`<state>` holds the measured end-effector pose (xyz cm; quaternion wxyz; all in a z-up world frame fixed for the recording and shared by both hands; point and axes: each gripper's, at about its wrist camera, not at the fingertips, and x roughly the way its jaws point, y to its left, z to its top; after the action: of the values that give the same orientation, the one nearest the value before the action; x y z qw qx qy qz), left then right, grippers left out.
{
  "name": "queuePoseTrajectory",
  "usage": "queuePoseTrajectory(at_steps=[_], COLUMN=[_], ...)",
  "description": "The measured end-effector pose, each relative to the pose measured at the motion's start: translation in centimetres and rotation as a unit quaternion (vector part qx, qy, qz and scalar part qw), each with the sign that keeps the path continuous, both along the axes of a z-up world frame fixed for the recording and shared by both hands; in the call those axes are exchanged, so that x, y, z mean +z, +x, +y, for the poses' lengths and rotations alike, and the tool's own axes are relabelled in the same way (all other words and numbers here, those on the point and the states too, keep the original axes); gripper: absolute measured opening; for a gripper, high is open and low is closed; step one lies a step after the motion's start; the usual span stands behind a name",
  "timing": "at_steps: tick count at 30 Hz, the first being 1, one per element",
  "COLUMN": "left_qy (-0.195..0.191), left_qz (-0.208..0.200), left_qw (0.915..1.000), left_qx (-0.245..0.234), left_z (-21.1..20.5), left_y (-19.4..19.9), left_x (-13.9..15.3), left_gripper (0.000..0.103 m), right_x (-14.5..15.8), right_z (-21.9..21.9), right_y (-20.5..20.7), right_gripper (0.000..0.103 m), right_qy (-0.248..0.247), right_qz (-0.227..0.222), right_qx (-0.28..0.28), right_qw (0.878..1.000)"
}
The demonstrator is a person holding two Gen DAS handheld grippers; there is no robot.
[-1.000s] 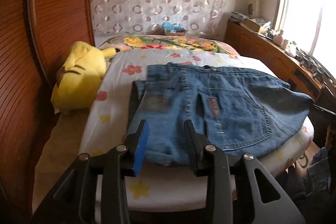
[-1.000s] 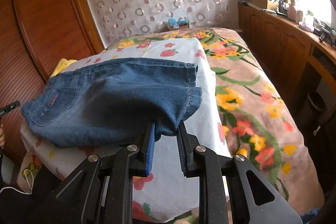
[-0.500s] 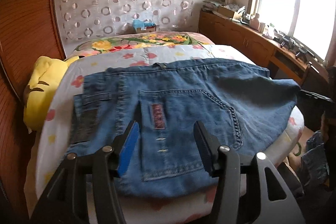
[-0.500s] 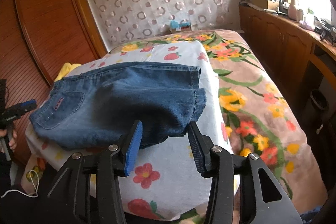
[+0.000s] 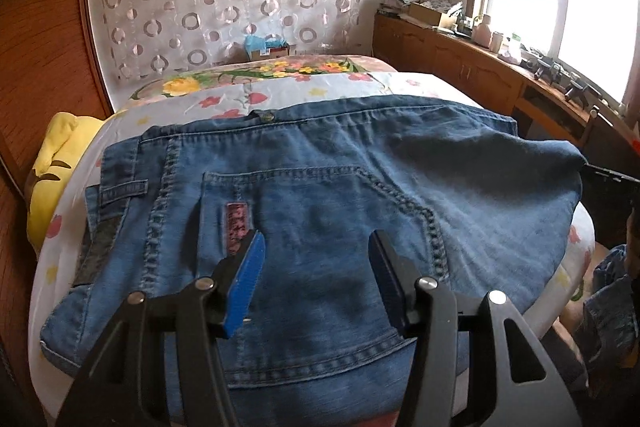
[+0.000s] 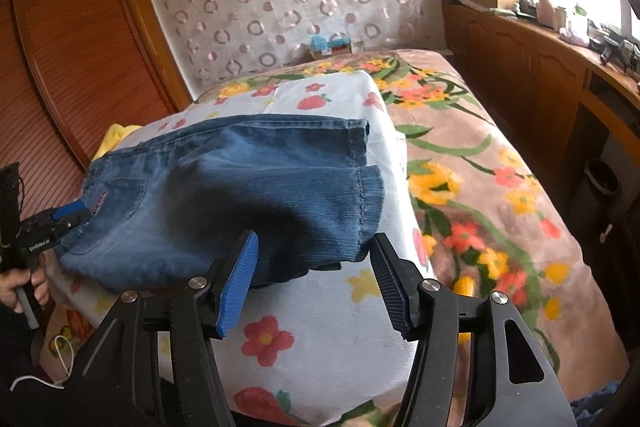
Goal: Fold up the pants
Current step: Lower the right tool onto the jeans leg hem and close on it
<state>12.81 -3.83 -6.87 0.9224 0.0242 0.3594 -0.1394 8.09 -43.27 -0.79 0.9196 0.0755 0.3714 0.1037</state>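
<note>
1. Blue denim pants [image 5: 320, 195] lie folded on a white flower-print sheet [image 6: 320, 339] spread over the bed; in the left wrist view they fill the centre of the frame, back pocket up, waistband toward the upper middle.
2. Left gripper [image 5: 316, 263]: fingers spread wide, nothing between them. It hangs over the back pocket, lower centre of the frame; whether the tips touch the cloth cannot be told.
3. Right gripper [image 6: 314, 259]: fingers likewise wide apart, holding nothing. The hem end of the pants [image 6: 240, 195] lies between and just beyond the tips, centre of the frame.
4. In the right wrist view the left gripper [image 6: 66, 217] shows at the left edge, at the pocket corner, with a hand [image 6: 24, 283] on its handle below.
5. Yellow plush toy [image 5: 60, 163] at the left edge, beside the sheet.
6. Floral blanket [image 6: 480, 187] covers the bed at right; wooden cabinet [image 6: 540, 75] with clutter under the window, upper right.
</note>
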Motion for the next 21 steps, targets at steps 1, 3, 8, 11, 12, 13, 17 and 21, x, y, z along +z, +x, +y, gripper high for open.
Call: queuePoseTrajectory(at_steps=[1, 3, 8, 11, 12, 13, 17, 21], left_qy=[-0.003, -0.003, -0.028, -0.021, -0.02, -0.021, -0.024, -0.023], left_qz=[-0.003, -0.014, -0.031, -0.043, -0.044, -0.045, -0.046, -0.042], left_qw=[1.0, 0.9998, 0.999, 0.9988, 0.9988, 0.9987, 0.9987, 0.9987], left_qx=[0.0, 0.013, 0.018, 0.011, 0.008, 0.006, -0.004, -0.015], left_z=[-0.3, -0.8, -1.9, -2.9, -3.3, -3.5, -4.1, -4.4], left_y=[0.0, 0.1, 0.7, 0.9, 1.0, 1.1, 1.3, 1.0], left_x=[0.1, 0.4, 1.2, 1.6, 1.7, 1.9, 2.5, 2.8], left_gripper=[0.053, 0.053, 0.053, 0.053, 0.053, 0.053, 0.053, 0.053], right_x=[-0.1, -0.4, -1.1, -0.9, -0.8, -0.6, 0.2, 1.0], right_z=[-0.1, -0.6, -1.6, -1.7, -1.7, -1.7, -1.6, -0.7], right_y=[0.1, 0.3, 1.0, 1.1, 1.1, 1.1, 1.5, 1.7], right_gripper=[0.059, 0.059, 0.059, 0.059, 0.059, 0.059, 0.038, 0.012], right_qy=[0.001, 0.008, 0.033, 0.04, 0.041, 0.043, 0.045, 0.031], right_qz=[0.001, 0.005, 0.01, 0.007, 0.005, 0.002, -0.007, -0.013], right_qx=[-0.002, -0.005, -0.016, -0.014, -0.014, -0.013, -0.009, 0.01], right_qw=[1.0, 1.0, 0.999, 0.999, 0.999, 0.999, 0.999, 0.999])
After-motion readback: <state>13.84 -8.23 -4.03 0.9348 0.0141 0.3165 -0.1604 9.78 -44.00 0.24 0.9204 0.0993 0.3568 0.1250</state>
